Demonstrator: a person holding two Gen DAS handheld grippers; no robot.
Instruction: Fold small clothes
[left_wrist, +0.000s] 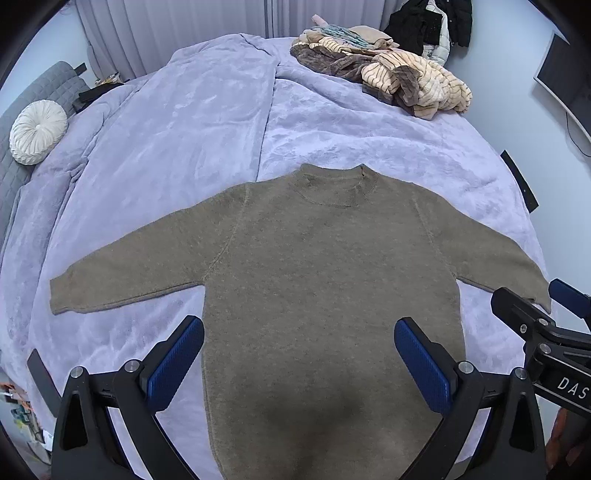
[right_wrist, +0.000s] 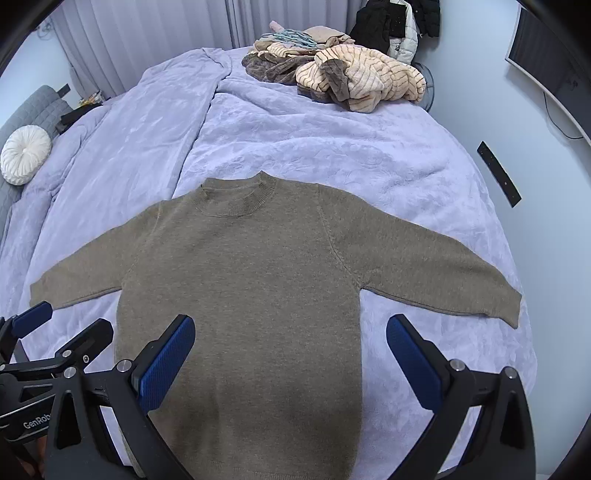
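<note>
Left wrist view: the brown sweater (left_wrist: 325, 280) lies flat on the bed (left_wrist: 184, 122), front up, both sleeves spread outward, collar away from the camera. The left claw (left_wrist: 299, 369) and the right claw (right_wrist: 290, 365) hover above the lower body – both released, jaws wide, nothing grasped. Likely risk: a pinch taken too deep gathers the plush blanket (right_wrist: 295, 140) beneath – dragging the fold askew

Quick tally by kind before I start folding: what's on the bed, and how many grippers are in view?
Brown sweater spread flat: 1
Heap of unfolded clothes, items too tangled to count: 1
Round white cushion: 1
Purple blanket: 1
Open grippers, left gripper and right gripper: 2
Total: 6
</note>
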